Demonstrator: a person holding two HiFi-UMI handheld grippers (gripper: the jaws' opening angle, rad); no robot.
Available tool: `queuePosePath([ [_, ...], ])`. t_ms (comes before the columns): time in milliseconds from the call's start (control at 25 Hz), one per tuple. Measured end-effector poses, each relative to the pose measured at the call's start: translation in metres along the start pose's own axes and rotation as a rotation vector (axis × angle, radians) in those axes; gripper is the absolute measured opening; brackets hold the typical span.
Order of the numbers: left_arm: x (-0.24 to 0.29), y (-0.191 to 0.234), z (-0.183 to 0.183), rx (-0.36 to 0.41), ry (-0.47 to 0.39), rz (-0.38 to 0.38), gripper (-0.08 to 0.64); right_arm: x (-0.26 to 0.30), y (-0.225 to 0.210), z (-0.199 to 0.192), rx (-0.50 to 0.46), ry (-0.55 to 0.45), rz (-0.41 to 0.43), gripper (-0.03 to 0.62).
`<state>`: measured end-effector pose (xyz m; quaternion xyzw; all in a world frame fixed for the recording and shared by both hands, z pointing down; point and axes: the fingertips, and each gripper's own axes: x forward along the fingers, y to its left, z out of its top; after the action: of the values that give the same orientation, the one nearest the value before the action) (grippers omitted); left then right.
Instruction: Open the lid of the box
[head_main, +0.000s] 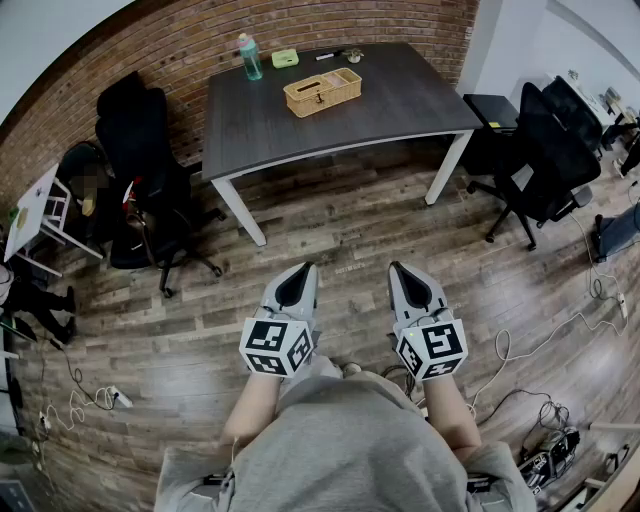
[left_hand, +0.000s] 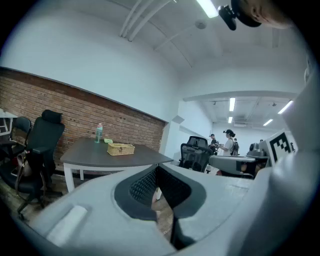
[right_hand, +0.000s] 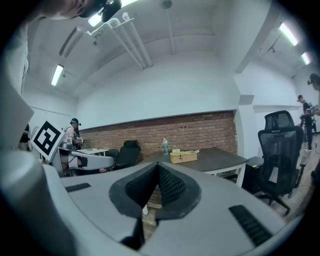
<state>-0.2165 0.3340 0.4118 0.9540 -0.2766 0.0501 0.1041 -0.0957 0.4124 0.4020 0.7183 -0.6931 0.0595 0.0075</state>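
Note:
A tan woven box (head_main: 321, 92) with its lid down sits on the dark grey table (head_main: 400, 100) far ahead; it also shows small in the left gripper view as the box (left_hand: 120, 148) and in the right gripper view as the box (right_hand: 183, 156). My left gripper (head_main: 303, 270) and right gripper (head_main: 397, 268) hang side by side over the wooden floor, well short of the table. Both are shut with nothing between their jaws. In their own views the left gripper (left_hand: 157, 168) and the right gripper (right_hand: 158, 166) point towards the table.
A teal bottle (head_main: 249, 57), a green item (head_main: 285, 58) and small objects stand behind the box. Black office chairs (head_main: 150, 190) flank the table at left, others (head_main: 545, 150) at right. Cables (head_main: 520, 350) trail over the floor at right. People (left_hand: 229, 141) stand in the far room.

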Motion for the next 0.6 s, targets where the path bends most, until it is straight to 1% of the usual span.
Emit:
queuePosePath([
  [200, -0.006, -0.012, -0.004, -0.010, -0.016, 0.003, 0.018, -0.010, 0.007, -0.004, 0.010, 0.001, 0.024, 0.001],
  [440, -0.006, -0.014, 0.000, -0.026, -0.035, 0.004, 0.018, -0.007, 0.012, -0.001, -0.010, -0.006, 0.039, 0.002],
  [600, -0.007, -0.013, 0.005, -0.018, -0.046, 0.015, 0.020, -0.005, 0.013, 0.000, 0.021, -0.015, 0.047, 0.002],
])
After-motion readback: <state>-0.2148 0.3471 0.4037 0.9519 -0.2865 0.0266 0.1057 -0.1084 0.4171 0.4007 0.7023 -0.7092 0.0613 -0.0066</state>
